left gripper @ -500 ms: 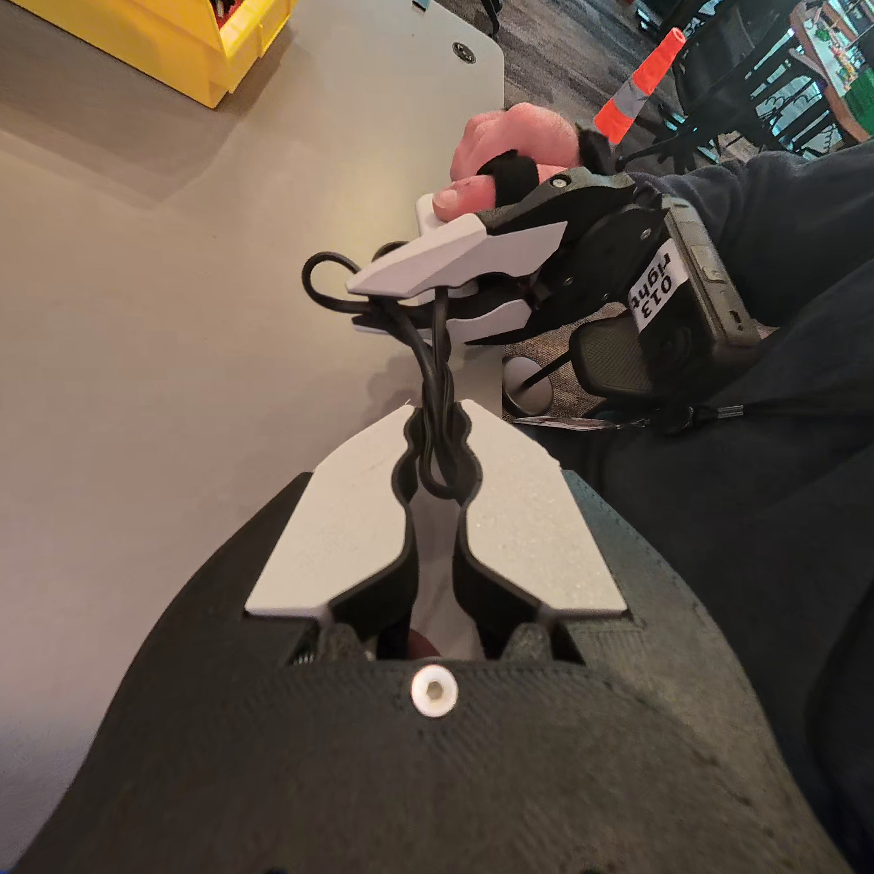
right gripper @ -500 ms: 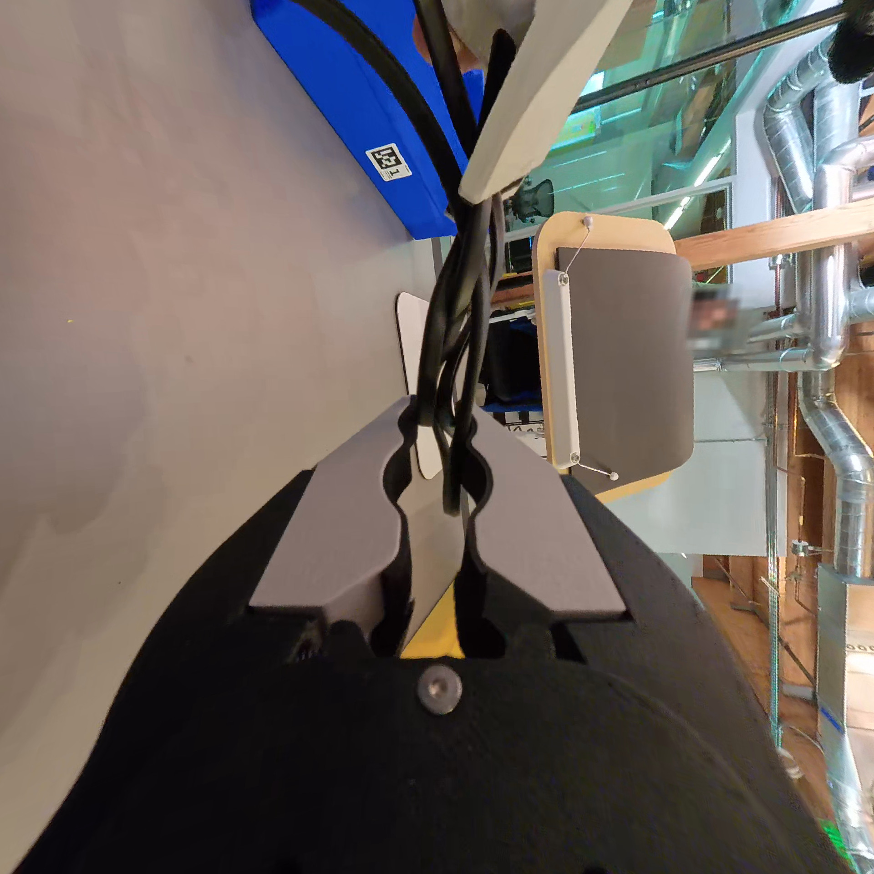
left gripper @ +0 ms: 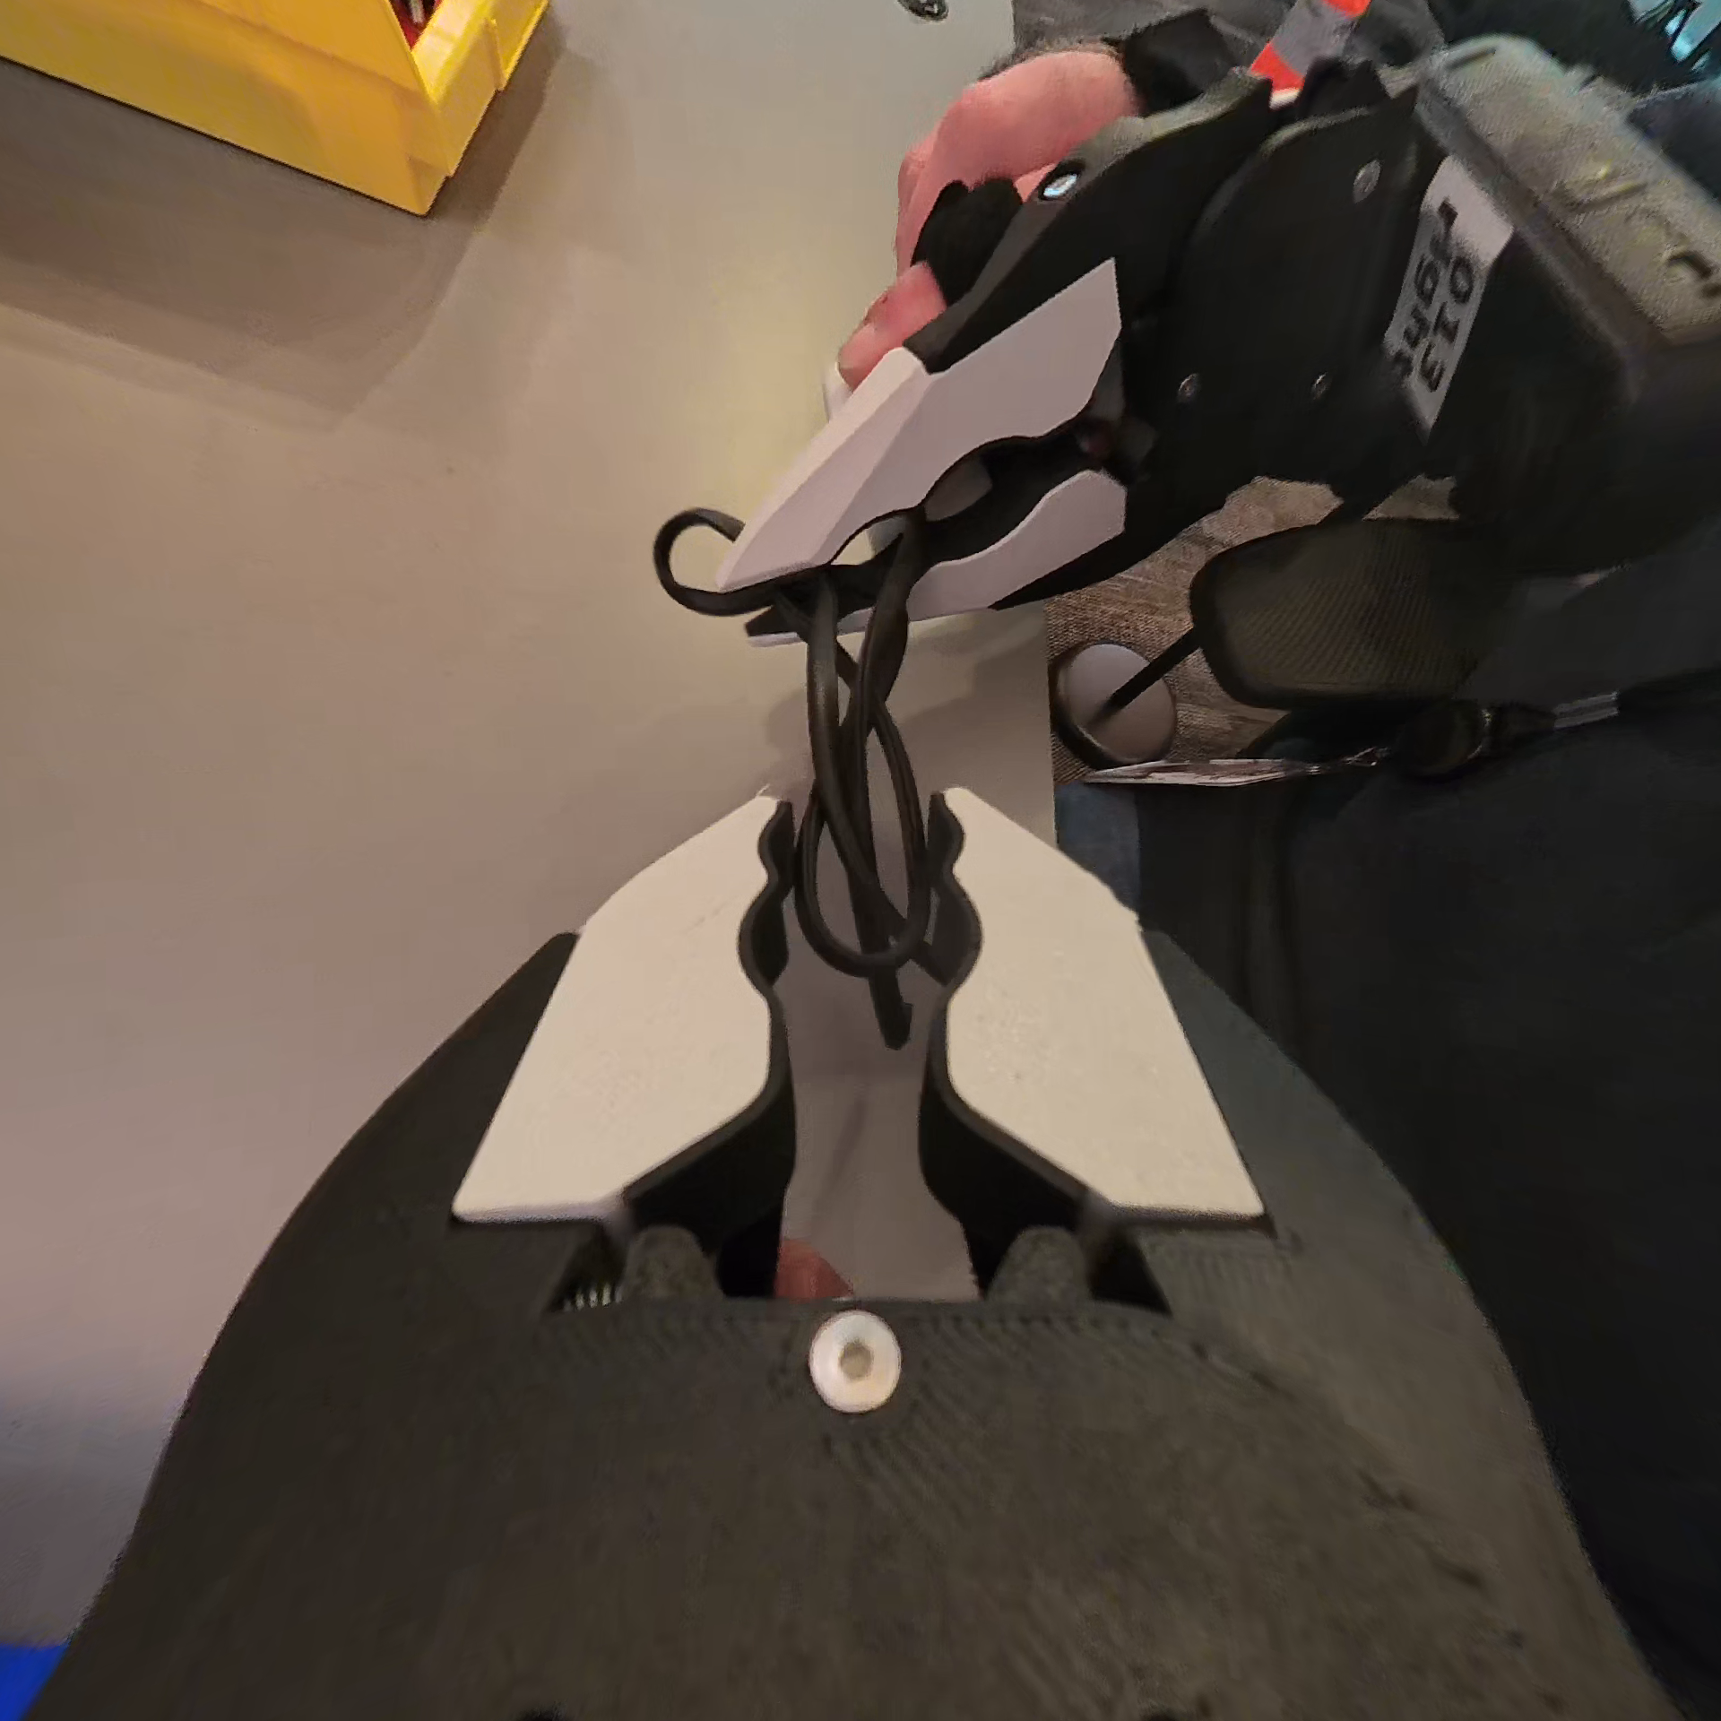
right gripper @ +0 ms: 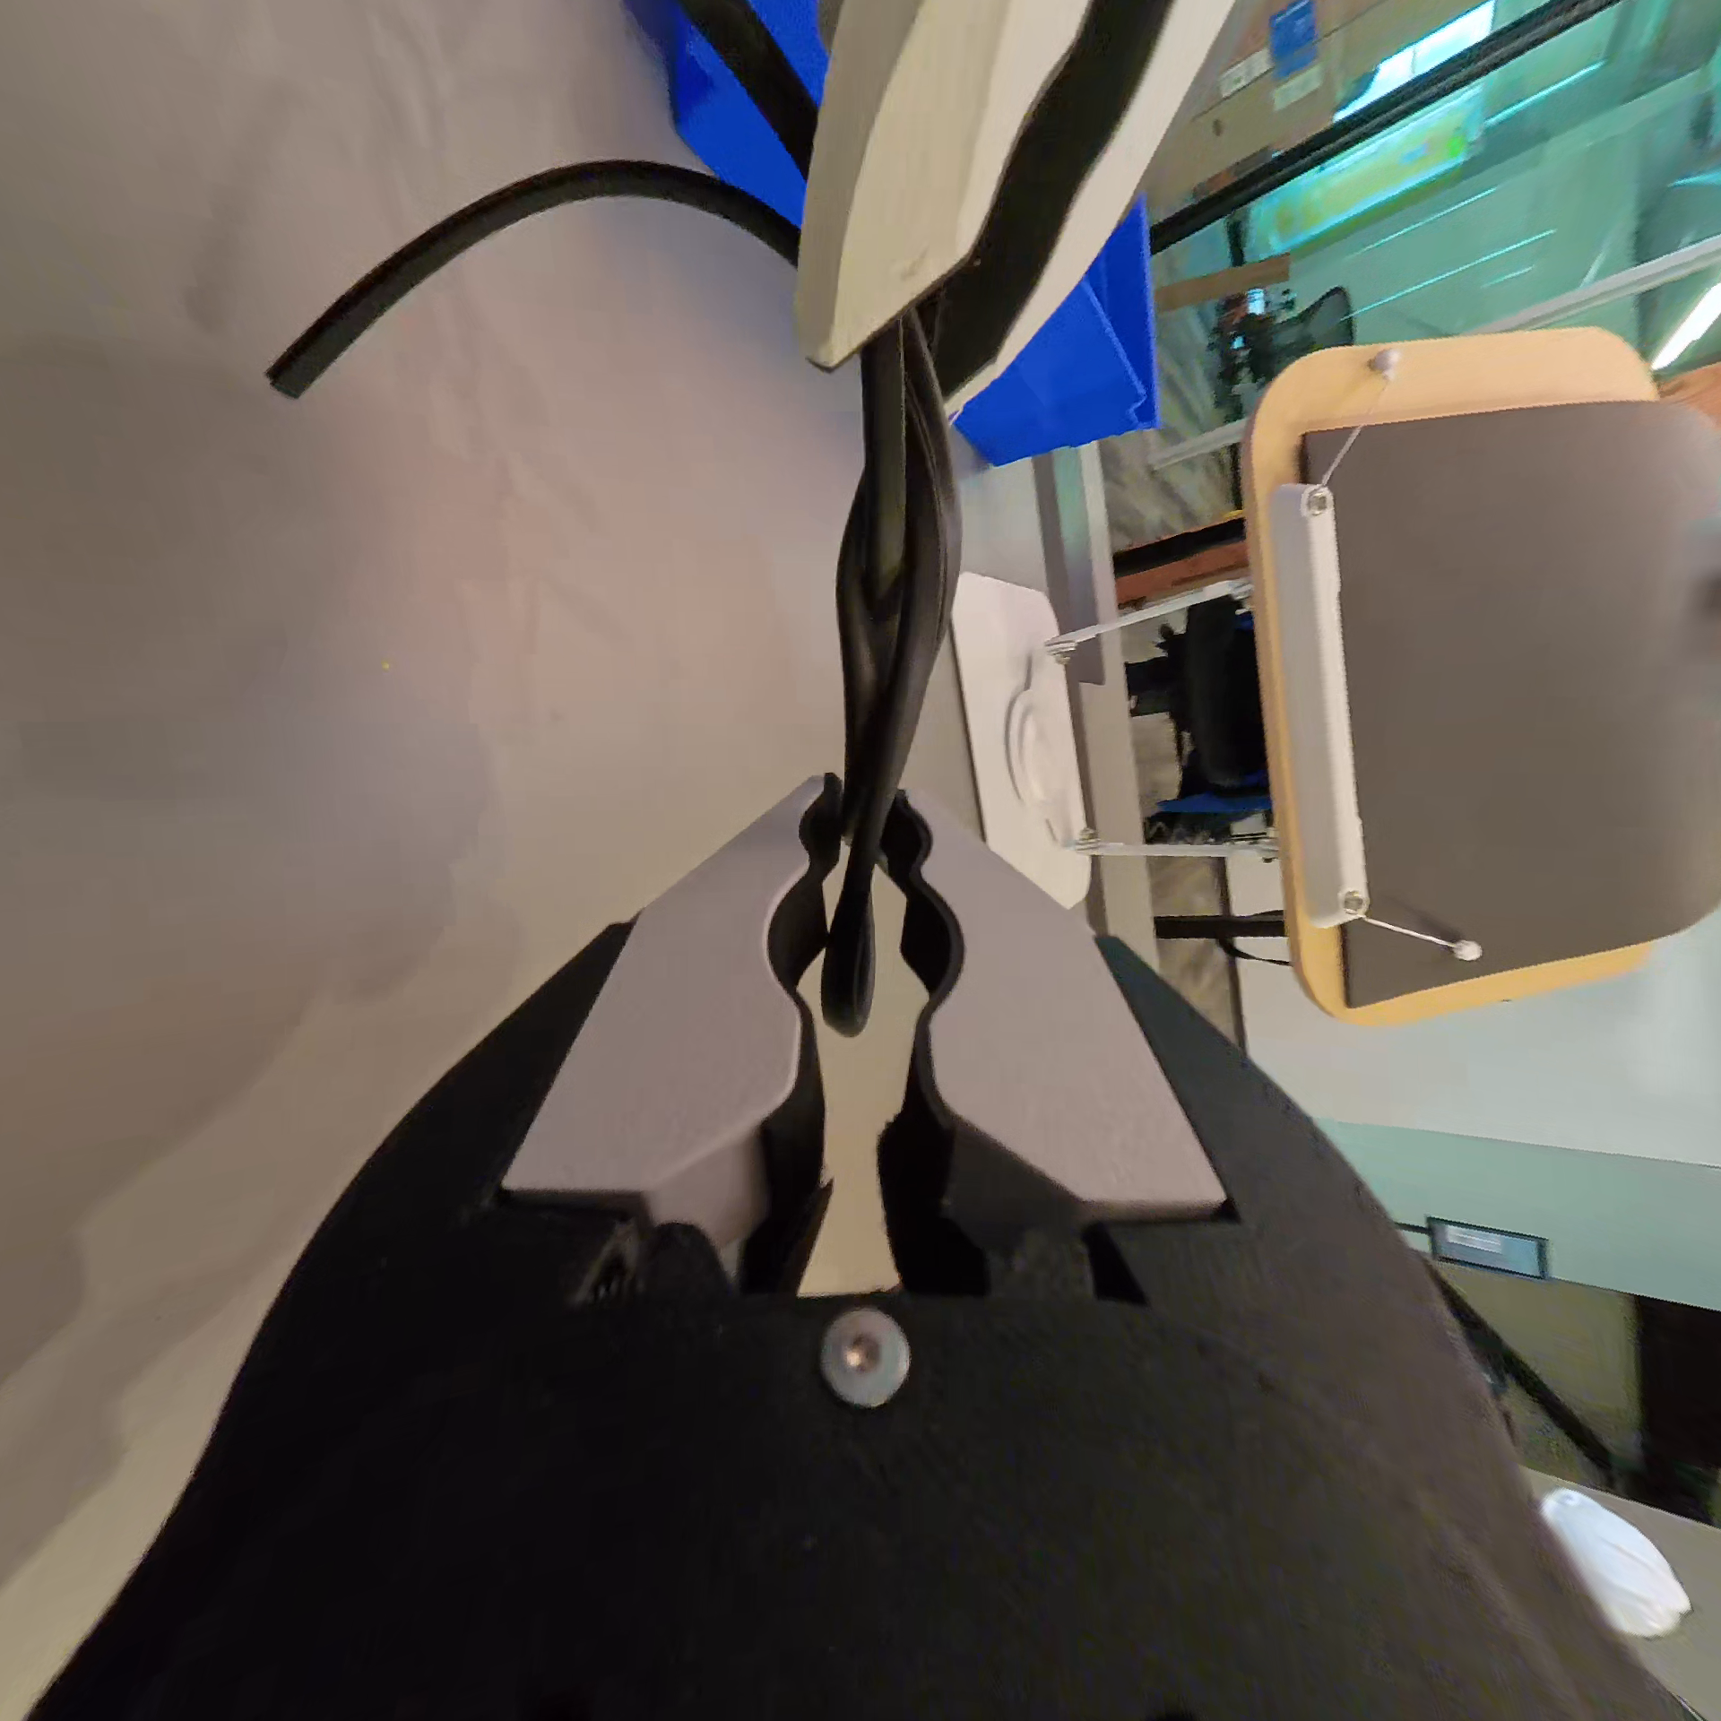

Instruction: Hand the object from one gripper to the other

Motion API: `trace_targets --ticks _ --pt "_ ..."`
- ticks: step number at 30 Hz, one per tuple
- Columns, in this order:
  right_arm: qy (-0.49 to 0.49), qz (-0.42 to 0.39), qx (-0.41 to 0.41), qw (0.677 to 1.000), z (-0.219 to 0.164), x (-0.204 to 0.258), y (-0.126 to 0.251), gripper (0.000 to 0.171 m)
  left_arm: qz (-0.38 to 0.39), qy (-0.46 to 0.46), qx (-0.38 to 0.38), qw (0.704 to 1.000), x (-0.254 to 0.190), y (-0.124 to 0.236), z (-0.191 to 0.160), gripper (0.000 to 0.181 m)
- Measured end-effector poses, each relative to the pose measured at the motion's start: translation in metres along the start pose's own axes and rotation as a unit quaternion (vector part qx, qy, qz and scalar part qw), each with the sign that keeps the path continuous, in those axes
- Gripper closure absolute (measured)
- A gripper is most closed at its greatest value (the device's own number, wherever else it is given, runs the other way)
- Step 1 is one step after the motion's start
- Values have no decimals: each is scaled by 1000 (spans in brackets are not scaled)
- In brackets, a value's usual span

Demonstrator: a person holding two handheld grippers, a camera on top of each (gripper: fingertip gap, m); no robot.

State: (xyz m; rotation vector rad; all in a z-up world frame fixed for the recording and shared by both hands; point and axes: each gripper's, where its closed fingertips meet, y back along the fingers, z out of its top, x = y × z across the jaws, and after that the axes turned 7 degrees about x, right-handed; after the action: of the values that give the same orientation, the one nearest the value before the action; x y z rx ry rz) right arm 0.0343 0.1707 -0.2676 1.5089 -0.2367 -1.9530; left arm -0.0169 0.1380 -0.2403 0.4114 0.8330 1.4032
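Left wrist view: left gripper (left gripper: 861, 819), jaws parted, black cable (left gripper: 861, 792) bundle loose between its 2 fingers, above the table (left gripper: 326, 745).
Right wrist view: right gripper (right gripper: 861, 810), jaws pinching cable loops.

Your yellow bin (left gripper: 279, 84) is cut off at the top edge; the blue bin (right gripper: 1052, 372) hides behind the left gripper's fingers (right gripper: 894, 186).
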Motion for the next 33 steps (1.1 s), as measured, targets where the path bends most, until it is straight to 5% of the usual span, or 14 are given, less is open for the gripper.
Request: trace_targets --ticks 10,18,22,27,30,33 --pt "-53 95 -1 994 -1 15 1 165 118 -123 25 985 7 0 5 135" --pt "-76 128 16 989 0 18 3 165 262 -298 100 912 10 -13 11 132" --pt "-46 105 37 993 2 19 5 165 325 -348 131 869 20 -22 10 148" --pt "-17 69 67 995 0 14 10 165 337 -375 144 852 22 -32 7 165" --pt "-19 38 61 997 1 4 12 162 348 -367 133 853 24 -32 8 170" --pt "-67 12 32 997 3 -14 18 136 344 -325 91 876 25 -28 12 172"
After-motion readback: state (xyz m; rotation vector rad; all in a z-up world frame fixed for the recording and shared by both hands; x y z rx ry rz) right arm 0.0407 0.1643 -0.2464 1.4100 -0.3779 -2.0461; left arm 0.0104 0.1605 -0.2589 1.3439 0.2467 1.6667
